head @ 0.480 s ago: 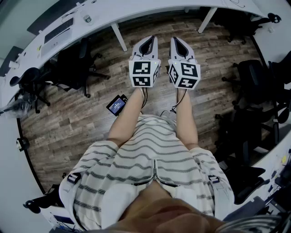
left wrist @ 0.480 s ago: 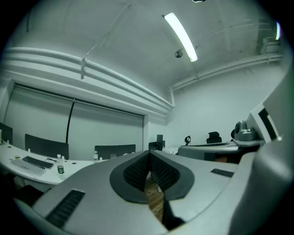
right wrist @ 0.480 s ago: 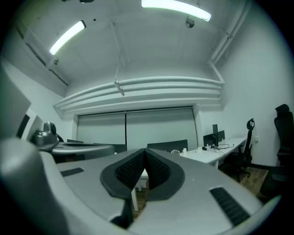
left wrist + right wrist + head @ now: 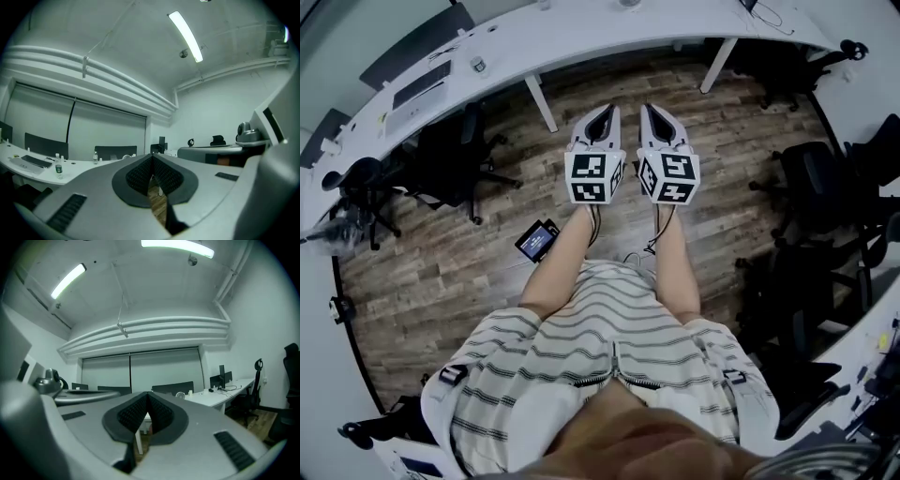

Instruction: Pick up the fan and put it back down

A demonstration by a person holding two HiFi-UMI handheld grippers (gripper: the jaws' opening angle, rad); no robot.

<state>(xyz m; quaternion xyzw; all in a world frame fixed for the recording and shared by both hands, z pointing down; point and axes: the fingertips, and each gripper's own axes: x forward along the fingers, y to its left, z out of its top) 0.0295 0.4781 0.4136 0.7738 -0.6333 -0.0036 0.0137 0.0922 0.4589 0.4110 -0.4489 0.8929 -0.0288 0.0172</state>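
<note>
Curved white desk (image 4: pixel 581 33) sweeps across the far side, with black chairs (image 4: pixel 450 155) pushed in at its left end. A small device with a lit blue screen (image 4: pixel 537 241) lies on the wood floor (image 4: pixel 441 272), just left of the person's forearm. Left gripper (image 4: pixel 605 111) is held level out front over the floor, jaws pressed together, nothing between them. Right gripper (image 4: pixel 649 109) is just beside it and parallel, jaws likewise closed and empty. Fan (image 4: pixel 180 395), as far as can be made out, is the small round white thing on the desktop ahead, well apart from both grippers and too small to be sure of. More black chairs (image 4: pixel 811 187) stand at right.
</note>
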